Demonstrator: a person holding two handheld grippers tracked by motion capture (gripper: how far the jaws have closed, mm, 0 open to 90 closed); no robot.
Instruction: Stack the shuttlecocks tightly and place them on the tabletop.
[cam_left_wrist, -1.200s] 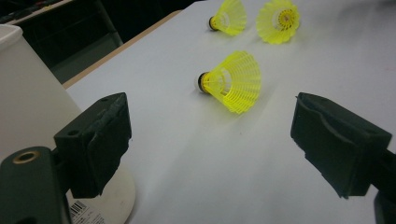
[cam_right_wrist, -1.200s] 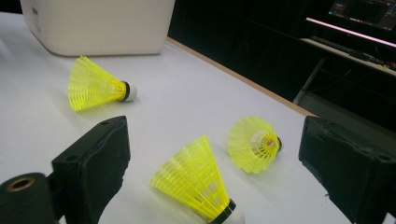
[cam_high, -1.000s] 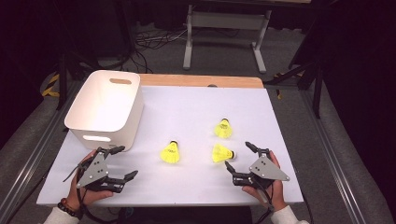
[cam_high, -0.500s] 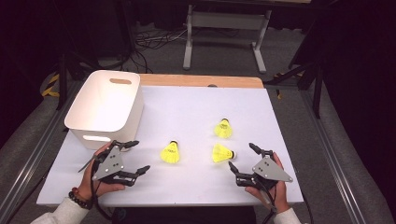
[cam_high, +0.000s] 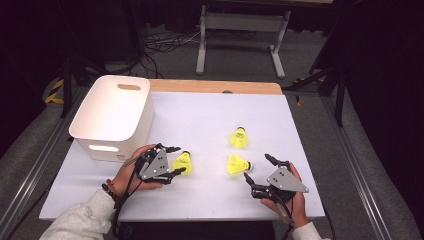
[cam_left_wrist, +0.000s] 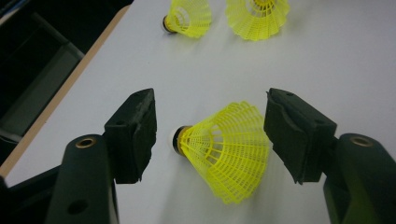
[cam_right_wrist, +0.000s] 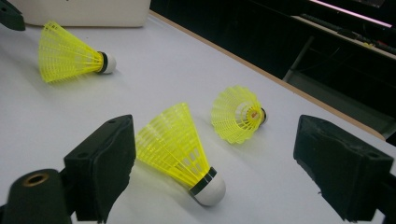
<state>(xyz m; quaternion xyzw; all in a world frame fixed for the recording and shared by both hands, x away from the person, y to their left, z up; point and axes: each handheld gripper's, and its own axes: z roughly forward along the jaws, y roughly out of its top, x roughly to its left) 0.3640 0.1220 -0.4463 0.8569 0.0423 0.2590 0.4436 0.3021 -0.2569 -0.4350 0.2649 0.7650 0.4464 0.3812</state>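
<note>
Count: 3 yellow shuttlecocks, 1 white bin, 2 grippers, all on or over the white counter. Left gripper sits just right of the bin's near corner, its fingers apart and straddling the near-left shuttlecock; they have just been closing, but the pads don't press on it yet, small gaps show on both sides in the left gripper view. That shuttlecock lies on its side on the counter, cork toward one finger, skirt toward the other. Right gripper is at the near-right of the counter, fingers wide apart, nothing clamped; the middle shuttlecock lies on its side just ahead of them, and in the right gripper view its cork points toward the camera. The third shuttlecock lies a bit farther back, near the middle one but not touching. The bin stands at the left edge; nothing visible in the part of its inside that shows.
</note>
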